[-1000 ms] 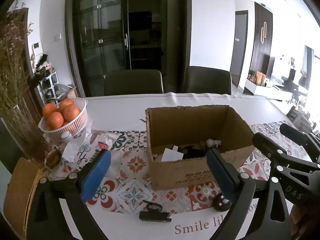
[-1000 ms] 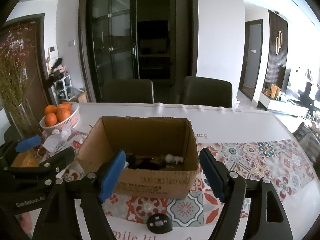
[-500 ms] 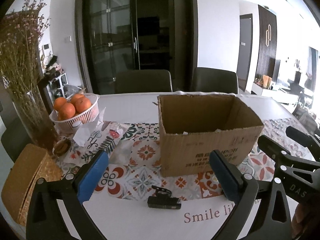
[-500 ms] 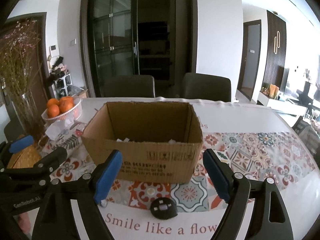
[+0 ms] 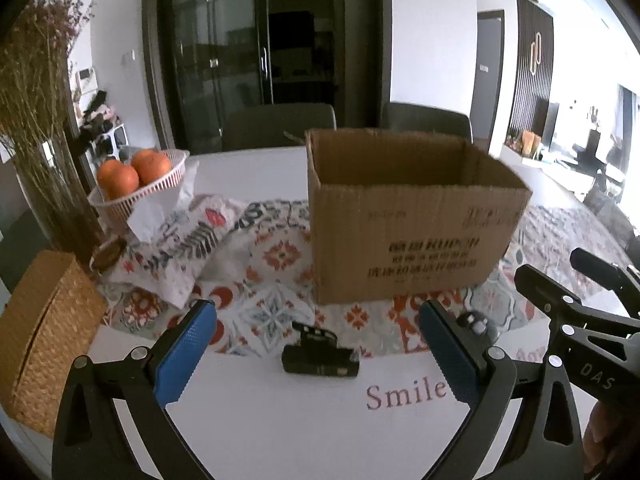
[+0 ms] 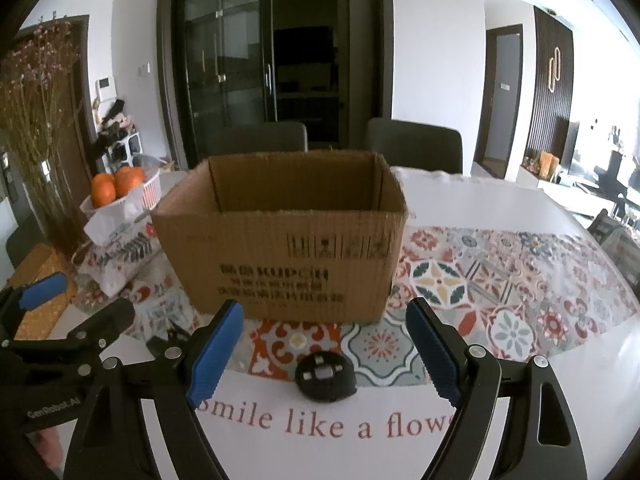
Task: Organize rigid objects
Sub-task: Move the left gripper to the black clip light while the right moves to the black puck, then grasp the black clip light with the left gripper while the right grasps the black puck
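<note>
From the left wrist, the left gripper (image 5: 316, 354) stands open over a black clip (image 5: 318, 358) lying before the cardboard box (image 5: 408, 216); from the right wrist, the right gripper (image 6: 324, 354) gapes over a round black part (image 6: 326, 376) (2 pieces apparently left to box).

box (image 6: 280, 252) is plain corrugated cardboard, matt; desk (image 5: 280, 420) smooth glossy white; basket (image 5: 44, 332) rough woven wicker; fingers (image 5: 186, 350) blue textured rubber
</note>
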Demonstrator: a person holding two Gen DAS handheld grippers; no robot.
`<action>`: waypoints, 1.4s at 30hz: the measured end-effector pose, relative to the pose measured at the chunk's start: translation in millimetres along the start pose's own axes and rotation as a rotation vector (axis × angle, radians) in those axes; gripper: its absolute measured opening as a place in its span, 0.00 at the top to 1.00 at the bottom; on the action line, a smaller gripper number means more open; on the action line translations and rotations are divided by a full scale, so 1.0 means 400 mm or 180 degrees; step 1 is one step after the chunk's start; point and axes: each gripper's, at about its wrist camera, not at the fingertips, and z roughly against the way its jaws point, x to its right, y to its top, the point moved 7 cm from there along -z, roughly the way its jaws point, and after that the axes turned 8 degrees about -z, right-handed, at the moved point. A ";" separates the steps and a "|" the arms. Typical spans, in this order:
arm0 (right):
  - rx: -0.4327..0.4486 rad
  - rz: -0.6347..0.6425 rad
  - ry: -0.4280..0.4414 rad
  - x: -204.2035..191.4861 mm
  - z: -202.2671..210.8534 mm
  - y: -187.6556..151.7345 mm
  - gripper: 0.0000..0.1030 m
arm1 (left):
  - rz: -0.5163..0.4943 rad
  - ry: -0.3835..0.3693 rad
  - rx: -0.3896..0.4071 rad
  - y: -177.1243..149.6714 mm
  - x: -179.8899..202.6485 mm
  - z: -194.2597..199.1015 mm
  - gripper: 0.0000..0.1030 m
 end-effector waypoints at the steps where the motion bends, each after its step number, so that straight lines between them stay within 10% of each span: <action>1: -0.0029 0.0014 -0.0018 0.001 -0.006 -0.010 0.18 | -0.0014 0.0007 -0.0024 -0.008 0.001 -0.006 0.00; 42: -0.0902 -0.0065 -0.0098 0.042 -0.241 -0.197 0.19 | -0.0110 -0.0124 -0.0688 -0.163 0.005 -0.226 0.07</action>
